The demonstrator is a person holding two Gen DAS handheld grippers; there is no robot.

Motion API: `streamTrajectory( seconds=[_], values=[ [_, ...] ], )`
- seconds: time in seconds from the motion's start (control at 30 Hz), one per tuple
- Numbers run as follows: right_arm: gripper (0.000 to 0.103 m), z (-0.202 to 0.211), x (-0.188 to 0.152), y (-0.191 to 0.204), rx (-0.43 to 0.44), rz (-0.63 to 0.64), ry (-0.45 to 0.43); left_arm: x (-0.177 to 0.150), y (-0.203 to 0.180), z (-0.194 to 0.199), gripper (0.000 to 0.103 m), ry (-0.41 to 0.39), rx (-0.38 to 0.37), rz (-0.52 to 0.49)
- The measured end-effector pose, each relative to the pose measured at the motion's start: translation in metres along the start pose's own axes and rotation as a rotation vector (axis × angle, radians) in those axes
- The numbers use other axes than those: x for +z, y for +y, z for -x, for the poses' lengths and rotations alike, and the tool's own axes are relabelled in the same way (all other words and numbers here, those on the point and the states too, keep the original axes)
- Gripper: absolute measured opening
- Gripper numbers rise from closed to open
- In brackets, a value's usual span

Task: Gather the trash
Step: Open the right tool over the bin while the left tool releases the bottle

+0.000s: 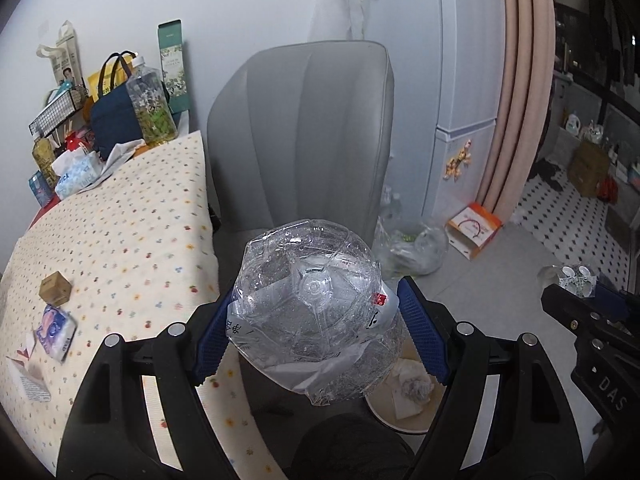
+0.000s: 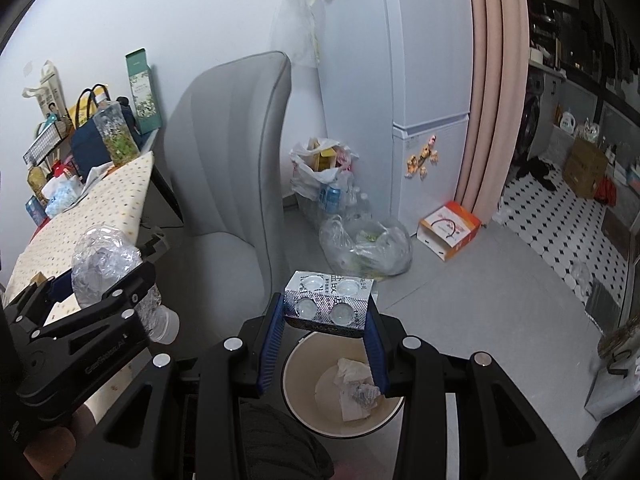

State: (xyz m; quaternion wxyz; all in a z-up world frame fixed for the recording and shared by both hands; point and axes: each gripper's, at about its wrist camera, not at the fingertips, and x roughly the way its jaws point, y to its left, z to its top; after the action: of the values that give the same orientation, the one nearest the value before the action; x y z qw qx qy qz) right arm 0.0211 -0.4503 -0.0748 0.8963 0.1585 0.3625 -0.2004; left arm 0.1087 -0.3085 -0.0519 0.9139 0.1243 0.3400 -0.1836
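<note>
Left gripper [image 1: 316,336] clamps crushed water bottle [image 1: 312,300], right gripper [image 2: 326,320] blister pack [image 2: 330,300]; you're at drop step, bin [image 2: 296,364] at 6 o'clock: centre over it, release.

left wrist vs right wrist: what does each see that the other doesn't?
Only left wrist: small brown cube and tissue packet on the dotted tablecloth.

Only right wrist: white trash bag stuffed with packaging beside the fridge, plus the bottle's capped neck.

Both: left gripper clamped on the crushed clear bottle, right gripper clamped on the empty blister pack, waste bin below with paper in it, grey chair, orange-white box.
</note>
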Motion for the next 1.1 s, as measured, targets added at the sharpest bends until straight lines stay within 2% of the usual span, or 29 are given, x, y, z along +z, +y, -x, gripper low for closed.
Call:
streamTrajectory(
  seconds=[0.07, 0.13, 0.23, 0.4, 0.47, 0.53, 0.6, 0.83, 0.9, 0.97, 1.1],
  values=[
    [0.043, -0.007, -0.001, -0.006, -0.012, -0.027, -0.002, 0.000, -0.003, -0.005, 0.078, 0.010, -0.001, -0.006],
    [0.064, -0.011, 0.000, -0.010, -0.011, -0.040, 0.006, 0.000, -0.005, -0.009, 0.078, 0.017, -0.002, -0.010],
    [0.068, -0.011, -0.001, -0.017, -0.030, -0.049, -0.006, 0.000, -0.010, -0.013, 0.078, 0.025, -0.008, -0.017],
    [0.068, -0.006, -0.003, -0.034, -0.048, -0.071, 0.001, -0.002, -0.028, -0.019, 0.078, 0.039, -0.031, -0.045],
    [0.074, -0.002, -0.004, -0.044, -0.068, -0.081, 0.001, -0.002, -0.036, -0.021, 0.078, 0.043, -0.043, -0.058],
    [0.085, 0.004, -0.006, -0.053, -0.101, -0.087, -0.013, -0.001, -0.045, -0.023, 0.078, 0.046, -0.057, -0.070],
    [0.089, 0.010, -0.008, -0.060, -0.126, -0.089, -0.024, 0.000, -0.055, -0.024, 0.078, 0.047, -0.070, -0.084],
    [0.090, 0.019, -0.013, -0.090, -0.179, -0.122, -0.028, -0.002, -0.089, -0.032, 0.078, 0.089, -0.137, -0.131],
    [0.090, 0.021, -0.012, -0.099, -0.190, -0.143, -0.030, -0.003, -0.094, -0.034, 0.079, 0.099, -0.132, -0.146],
    [0.090, 0.022, -0.012, -0.104, -0.195, -0.157, -0.031, -0.004, -0.093, -0.034, 0.095, 0.100, -0.123, -0.143],
    [0.090, 0.022, -0.013, -0.107, -0.188, -0.156, -0.031, 0.000, -0.083, -0.028, 0.097, 0.088, -0.111, -0.120]
  ],
)
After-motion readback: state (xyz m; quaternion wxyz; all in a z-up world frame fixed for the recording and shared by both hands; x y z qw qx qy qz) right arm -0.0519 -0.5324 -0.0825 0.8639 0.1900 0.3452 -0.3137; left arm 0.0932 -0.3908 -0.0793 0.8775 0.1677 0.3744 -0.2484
